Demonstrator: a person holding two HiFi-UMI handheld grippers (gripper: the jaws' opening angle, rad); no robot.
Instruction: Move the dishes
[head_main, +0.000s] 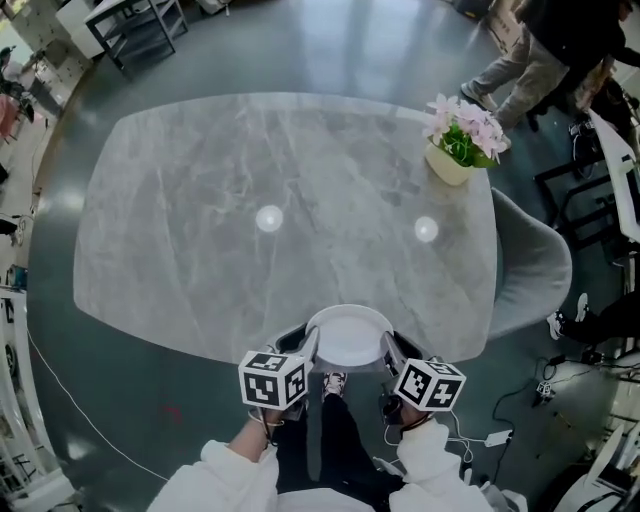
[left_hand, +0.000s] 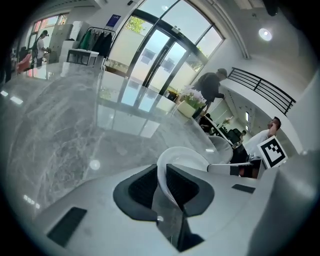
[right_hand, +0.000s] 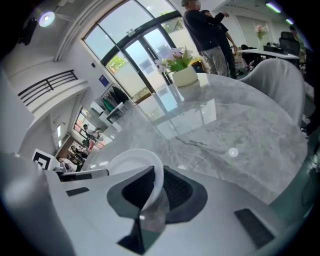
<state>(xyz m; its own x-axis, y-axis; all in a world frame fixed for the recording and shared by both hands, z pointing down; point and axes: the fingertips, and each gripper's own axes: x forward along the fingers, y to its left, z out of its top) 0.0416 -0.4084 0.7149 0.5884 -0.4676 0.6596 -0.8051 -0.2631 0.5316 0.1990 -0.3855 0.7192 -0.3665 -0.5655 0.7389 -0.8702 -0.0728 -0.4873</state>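
Currently, dish position: the white dish (head_main: 348, 335) is between my two claws, over the counter (head_main: 250, 180) edge at 6 o'clock. I cannot confirm that it touches the surface.
Left claw: my left claw (head_main: 312, 348) is clamped on the rim at the dish's 9 o'clock.
Right claw: my right claw (head_main: 388, 352) is clamped on the rim at 3 o'clock.
Handling: probably rigid, glazed, slippery and breakable, of moderate weight. Grip opposite rim points and keep it level.
Count: one dish, two claws, one flower pot (head_main: 450, 160) at 1 o'clock.
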